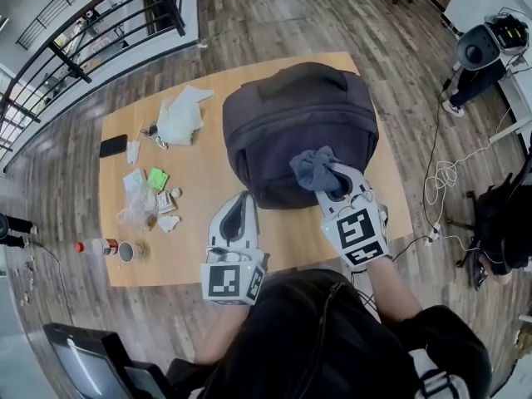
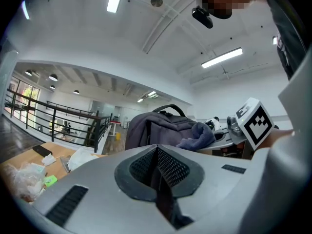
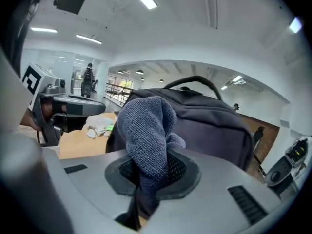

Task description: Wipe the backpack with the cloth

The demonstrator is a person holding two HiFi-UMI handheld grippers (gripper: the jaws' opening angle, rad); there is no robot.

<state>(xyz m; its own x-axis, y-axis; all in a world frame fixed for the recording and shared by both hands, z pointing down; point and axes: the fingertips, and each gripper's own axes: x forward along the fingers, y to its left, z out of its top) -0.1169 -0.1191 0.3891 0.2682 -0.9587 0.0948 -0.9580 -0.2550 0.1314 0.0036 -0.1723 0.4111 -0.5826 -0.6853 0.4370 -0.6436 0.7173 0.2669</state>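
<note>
A dark grey backpack [image 1: 299, 127] lies on the wooden table [image 1: 199, 248], handle end away from me. My right gripper [image 1: 332, 183] is shut on a blue-grey cloth [image 1: 314, 168], which bunches out past the jaws against the backpack's near side. In the right gripper view the cloth [image 3: 146, 126] rises from the closed jaws in front of the backpack [image 3: 214, 118]. My left gripper [image 1: 238, 214] is shut with nothing in it, just left of the bag's near edge. From the left gripper view, the backpack [image 2: 153, 128] and the cloth [image 2: 197, 135] lie ahead.
On the table's left half lie a crumpled white bag [image 1: 179, 116], a black phone [image 1: 113, 145], a green packet [image 1: 157, 179], small wrappers and a bottle with a cup [image 1: 112, 248]. A railing [image 1: 100, 32] runs at the far left. Cables [image 1: 445, 177] trail on the floor at right.
</note>
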